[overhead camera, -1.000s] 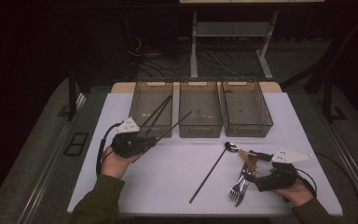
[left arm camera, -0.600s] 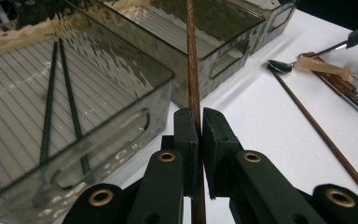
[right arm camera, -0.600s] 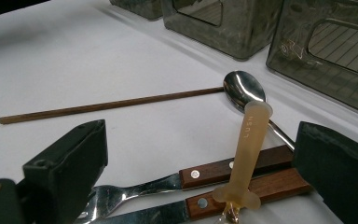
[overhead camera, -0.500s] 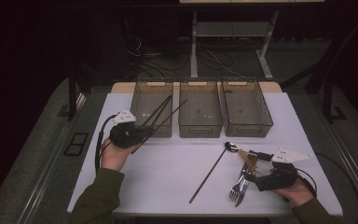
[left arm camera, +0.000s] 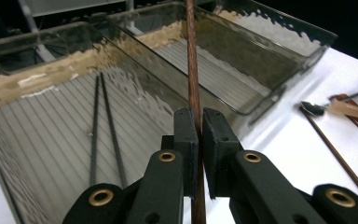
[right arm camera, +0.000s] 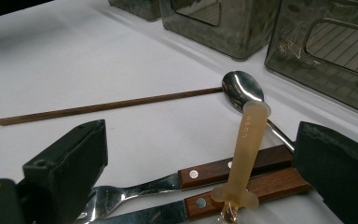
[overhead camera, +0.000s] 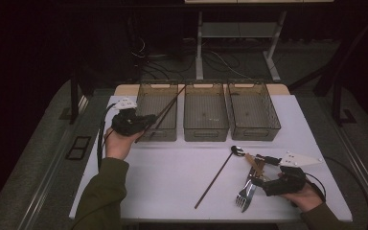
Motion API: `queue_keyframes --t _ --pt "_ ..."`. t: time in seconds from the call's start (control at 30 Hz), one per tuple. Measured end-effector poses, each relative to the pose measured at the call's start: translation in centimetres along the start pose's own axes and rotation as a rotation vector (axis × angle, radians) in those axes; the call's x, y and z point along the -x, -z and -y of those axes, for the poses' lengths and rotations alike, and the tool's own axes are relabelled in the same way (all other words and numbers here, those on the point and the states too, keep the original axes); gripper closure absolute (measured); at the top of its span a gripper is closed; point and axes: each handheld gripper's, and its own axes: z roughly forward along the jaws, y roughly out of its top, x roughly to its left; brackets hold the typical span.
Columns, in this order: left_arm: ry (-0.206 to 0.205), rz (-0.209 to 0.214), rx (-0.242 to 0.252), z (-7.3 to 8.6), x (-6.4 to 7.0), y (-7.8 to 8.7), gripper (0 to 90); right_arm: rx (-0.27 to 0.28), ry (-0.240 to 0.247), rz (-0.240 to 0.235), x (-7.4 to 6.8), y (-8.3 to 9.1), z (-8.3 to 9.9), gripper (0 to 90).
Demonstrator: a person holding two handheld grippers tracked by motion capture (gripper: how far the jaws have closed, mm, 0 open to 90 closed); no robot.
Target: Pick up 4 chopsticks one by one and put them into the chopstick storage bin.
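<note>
One brown chopstick (left arm camera: 193, 79), pinched off-centre in the left tool (left arm camera: 199, 140), could swing toward 12 o'clock, miss the left bin (overhead camera: 157, 111); the right tool (right arm camera: 196, 186) gapes unladen.

Two empty bins (overhead camera: 206, 112) (overhead camera: 252, 111) sit side by side.

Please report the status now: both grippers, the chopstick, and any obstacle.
Left gripper shut on brown chopstick, over leftmost bin. Two black sticks lie inside it. Right gripper open over forks and spoon. No obstacle seen.
</note>
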Motion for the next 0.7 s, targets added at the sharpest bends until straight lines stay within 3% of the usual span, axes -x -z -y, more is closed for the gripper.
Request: queue_keyframes --t 0.37,0.6,0.7 --pt "0.031 -0.068 0.031 -1.2 -2.1 -1.6 84.5 -0.001 -0.006 0.000 0.0 0.0 0.0 3.6" --pt "0.027 -0.111 0.042 -1.6 -3.5 -2.5 84.5 -0.001 -0.007 -0.002 0.0 0.0 0.0 3.6" --pt "0.055 -0.126 0.052 -1.3 -4.3 -2.8 84.4 -0.002 -0.009 -0.002 0.0 0.0 0.0 3.6"
